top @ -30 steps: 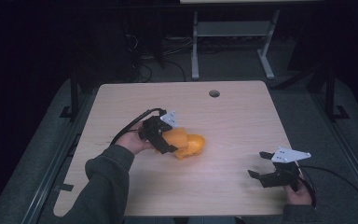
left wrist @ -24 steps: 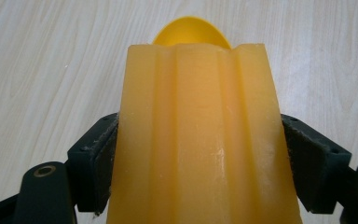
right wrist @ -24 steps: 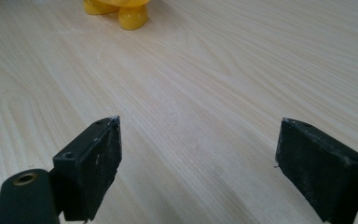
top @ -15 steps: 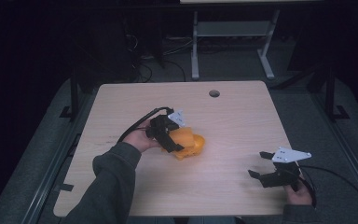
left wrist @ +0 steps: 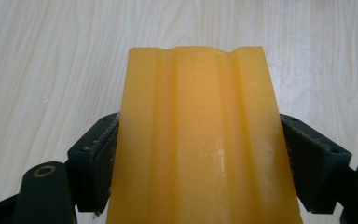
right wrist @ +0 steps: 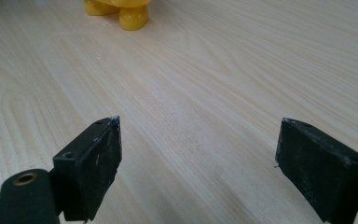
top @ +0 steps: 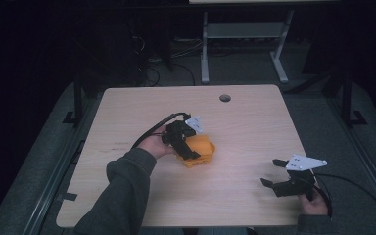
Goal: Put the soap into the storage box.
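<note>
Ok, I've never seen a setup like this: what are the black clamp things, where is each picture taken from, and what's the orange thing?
There is no robot here. A person holds a hand-held gripper in each hand, a tool with two black jaws and a trailing cable.

The high view looks down from above the person's side of a light wooden table. The left hand-held gripper is near the table's middle; the right hand-held gripper is near the front right corner.

The other two pictures come from cameras riding on the grippers, looking along their jaws.

In the left gripper view, both jaws press against the sides of the orange block, a waxy-looking piece with lengthwise ridges. It is the one loose thing on the table.

In the right gripper view, the jaws stand wide apart over bare wood, holding nothing, with the block farther off.
</note>
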Demonstrator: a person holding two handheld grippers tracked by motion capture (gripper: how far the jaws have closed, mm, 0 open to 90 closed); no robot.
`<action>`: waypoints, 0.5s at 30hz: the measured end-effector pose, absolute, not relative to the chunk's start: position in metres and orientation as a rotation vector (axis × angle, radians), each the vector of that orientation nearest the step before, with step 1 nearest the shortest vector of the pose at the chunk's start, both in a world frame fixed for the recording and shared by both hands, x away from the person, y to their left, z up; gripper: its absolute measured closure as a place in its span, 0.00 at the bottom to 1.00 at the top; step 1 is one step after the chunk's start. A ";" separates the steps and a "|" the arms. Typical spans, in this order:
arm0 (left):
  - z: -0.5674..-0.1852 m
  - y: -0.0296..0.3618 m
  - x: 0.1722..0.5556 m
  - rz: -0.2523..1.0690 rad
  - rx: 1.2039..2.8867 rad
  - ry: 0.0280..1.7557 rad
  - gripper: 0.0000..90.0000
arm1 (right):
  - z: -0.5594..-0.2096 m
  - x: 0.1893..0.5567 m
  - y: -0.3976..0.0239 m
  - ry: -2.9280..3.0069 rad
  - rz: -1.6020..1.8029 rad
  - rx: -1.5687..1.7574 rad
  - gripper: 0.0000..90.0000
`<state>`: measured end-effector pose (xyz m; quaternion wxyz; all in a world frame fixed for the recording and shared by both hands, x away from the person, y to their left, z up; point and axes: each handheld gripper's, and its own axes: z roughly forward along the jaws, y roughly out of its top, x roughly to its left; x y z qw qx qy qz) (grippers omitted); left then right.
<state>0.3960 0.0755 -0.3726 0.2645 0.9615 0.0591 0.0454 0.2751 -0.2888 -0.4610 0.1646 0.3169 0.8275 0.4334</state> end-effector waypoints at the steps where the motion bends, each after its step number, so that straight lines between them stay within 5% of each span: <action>1: -0.373 0.074 0.396 0.121 2.601 0.157 0.23 | -0.461 0.275 -0.289 2.360 1.236 0.908 0.15; 15: -0.383 0.068 0.402 0.076 2.608 0.164 0.23 | -0.461 0.274 -0.289 2.362 1.238 0.908 0.15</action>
